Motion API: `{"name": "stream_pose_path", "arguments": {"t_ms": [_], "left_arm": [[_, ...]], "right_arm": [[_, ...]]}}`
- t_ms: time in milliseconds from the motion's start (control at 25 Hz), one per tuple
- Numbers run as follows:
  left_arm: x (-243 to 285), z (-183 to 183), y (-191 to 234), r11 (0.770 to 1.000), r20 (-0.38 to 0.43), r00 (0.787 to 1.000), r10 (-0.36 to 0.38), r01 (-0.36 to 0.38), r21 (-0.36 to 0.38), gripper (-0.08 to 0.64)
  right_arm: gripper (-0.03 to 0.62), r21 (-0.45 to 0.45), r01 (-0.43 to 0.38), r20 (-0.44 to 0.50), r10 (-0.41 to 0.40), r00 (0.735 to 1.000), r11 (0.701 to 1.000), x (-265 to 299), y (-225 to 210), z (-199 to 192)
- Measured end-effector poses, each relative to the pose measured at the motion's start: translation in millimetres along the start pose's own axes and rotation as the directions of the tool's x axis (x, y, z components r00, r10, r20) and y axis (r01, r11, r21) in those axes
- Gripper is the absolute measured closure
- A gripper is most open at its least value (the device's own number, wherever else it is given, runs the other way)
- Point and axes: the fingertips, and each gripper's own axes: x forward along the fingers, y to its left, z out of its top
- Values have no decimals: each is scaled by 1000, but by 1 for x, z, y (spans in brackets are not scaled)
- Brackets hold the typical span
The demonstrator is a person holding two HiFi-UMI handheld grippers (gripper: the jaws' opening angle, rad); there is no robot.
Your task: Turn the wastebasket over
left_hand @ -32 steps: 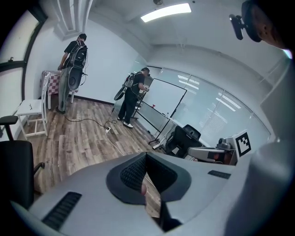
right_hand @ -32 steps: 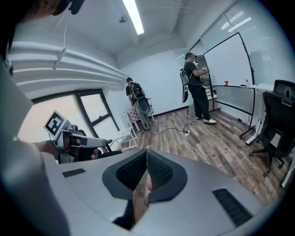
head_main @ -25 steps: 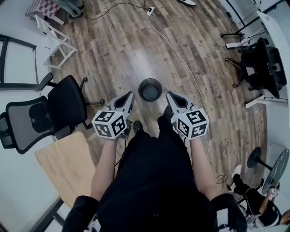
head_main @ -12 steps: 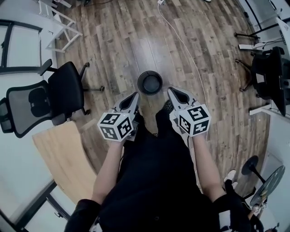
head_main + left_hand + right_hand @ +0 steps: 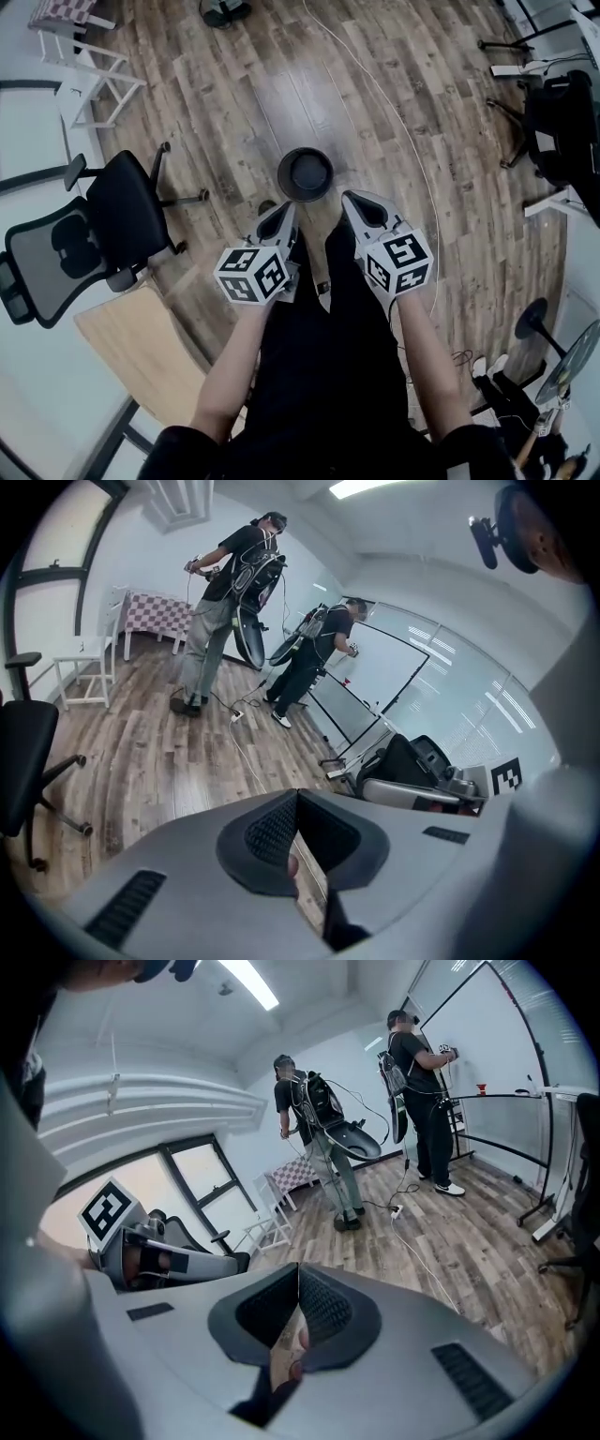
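A small round black wastebasket (image 5: 305,174) stands upright on the wood floor, its open mouth up, straight ahead of me in the head view. My left gripper (image 5: 281,214) hangs just short of it on the near left, jaws shut and empty. My right gripper (image 5: 359,202) is on the near right of the basket, also shut with nothing in it. Neither touches the basket. In the left gripper view (image 5: 297,799) and the right gripper view (image 5: 298,1277) the jaws meet at the tips; the basket is hidden below them.
A black office chair (image 5: 103,230) stands at my left beside a light wooden desk corner (image 5: 141,342). A white cable (image 5: 394,122) runs across the floor past the basket's right. More chairs (image 5: 558,112) are at the far right. Two people (image 5: 234,602) stand across the room.
Both grippers have sunk toward the floor and drawn closer to the wastebasket. The head camera has tipped, so the basket sits slightly higher in view. Jaws stayed shut.
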Motion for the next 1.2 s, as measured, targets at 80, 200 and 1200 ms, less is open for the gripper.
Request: {"name": "stream_pose_path", "arguments": {"t_ms": [80, 200, 1200], "left_arm": [[17, -5, 9, 1000, -10, 1000, -9, 9, -19, 543], [46, -14, 29, 998, -28, 1000, -13, 11, -67, 543], [245, -145, 200, 809, -111, 994, -21, -49, -586, 541]], "right_arm": [[560, 9, 27, -5, -27, 1000, 1000, 11, -7, -8], [560, 17, 75, -20, -75, 997, 997, 30, -23, -21], [560, 0, 112, -176, -110, 978, 994, 188, -118, -169]]}}
